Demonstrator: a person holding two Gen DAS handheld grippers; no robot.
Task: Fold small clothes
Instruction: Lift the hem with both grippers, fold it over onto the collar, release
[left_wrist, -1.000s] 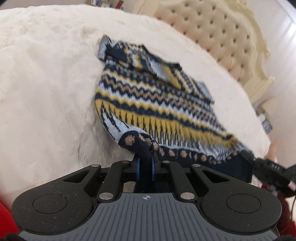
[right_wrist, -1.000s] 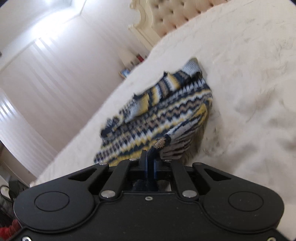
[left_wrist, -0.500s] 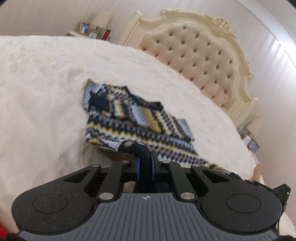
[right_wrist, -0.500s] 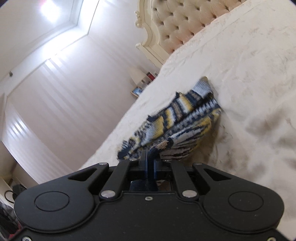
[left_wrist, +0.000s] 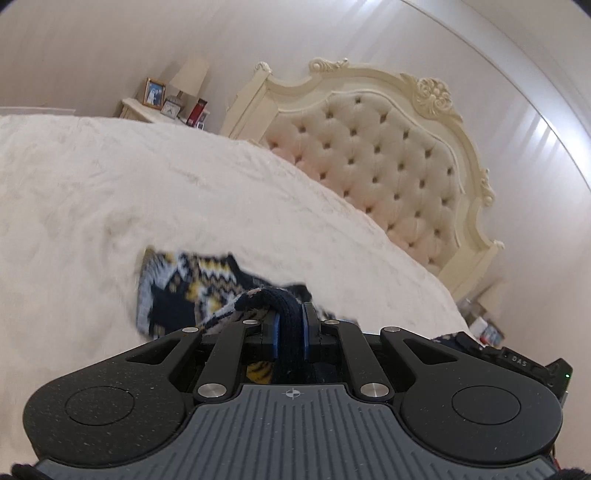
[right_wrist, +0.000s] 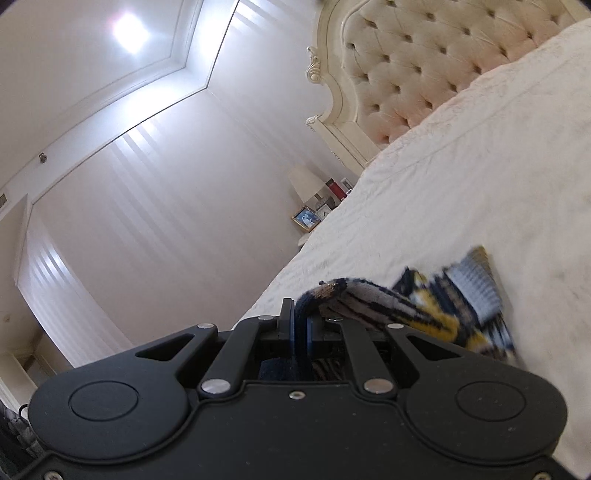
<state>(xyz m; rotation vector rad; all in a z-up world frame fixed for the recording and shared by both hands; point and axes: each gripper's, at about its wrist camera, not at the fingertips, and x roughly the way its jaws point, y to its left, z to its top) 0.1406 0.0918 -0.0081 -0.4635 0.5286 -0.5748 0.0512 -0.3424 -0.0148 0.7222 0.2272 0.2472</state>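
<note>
Sweater (left_wrist: 177, 291) hem is raised above the bed (left_wrist: 110, 192). Left gripper (left_wrist: 290, 325) and right gripper (right_wrist: 300, 325) jaws each pinch its dark edge.

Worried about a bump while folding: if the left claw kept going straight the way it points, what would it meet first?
The left claw is shut on the sweater's dark hem. Straight ahead comes the rest of the sweater, then the white bedspread. The tufted headboard looks farther back, though depth is uncertain.
</note>
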